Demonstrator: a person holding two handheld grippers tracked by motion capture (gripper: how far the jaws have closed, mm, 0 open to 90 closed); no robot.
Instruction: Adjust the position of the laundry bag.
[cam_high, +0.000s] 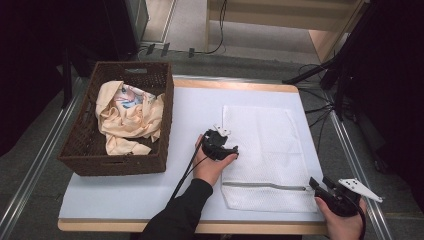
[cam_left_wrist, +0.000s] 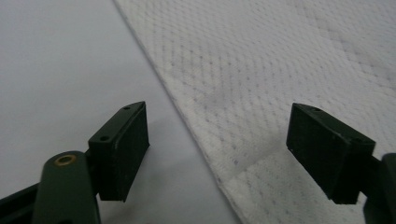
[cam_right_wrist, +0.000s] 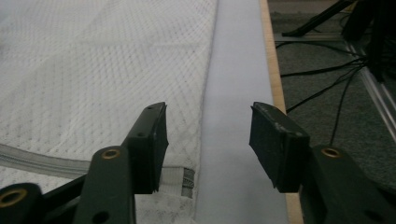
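White tabletop (cam_high: 190, 107) carries your mesh laundry bag (cam_high: 265, 150) at right. Your left gripper (cam_high: 223, 146) straddles its left edge, jaws apart; your right gripper (cam_high: 320, 190), jaws apart, sits at its near-right zipper corner.

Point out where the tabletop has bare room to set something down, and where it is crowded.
Bare patches: the front-left of the table, bordered by the wicker basket, the person's left forearm and the near edge; also the strip between basket and white mesh bag, beyond the left claw. Crowded: the right half under the bag, with the right claw at its zipper end.
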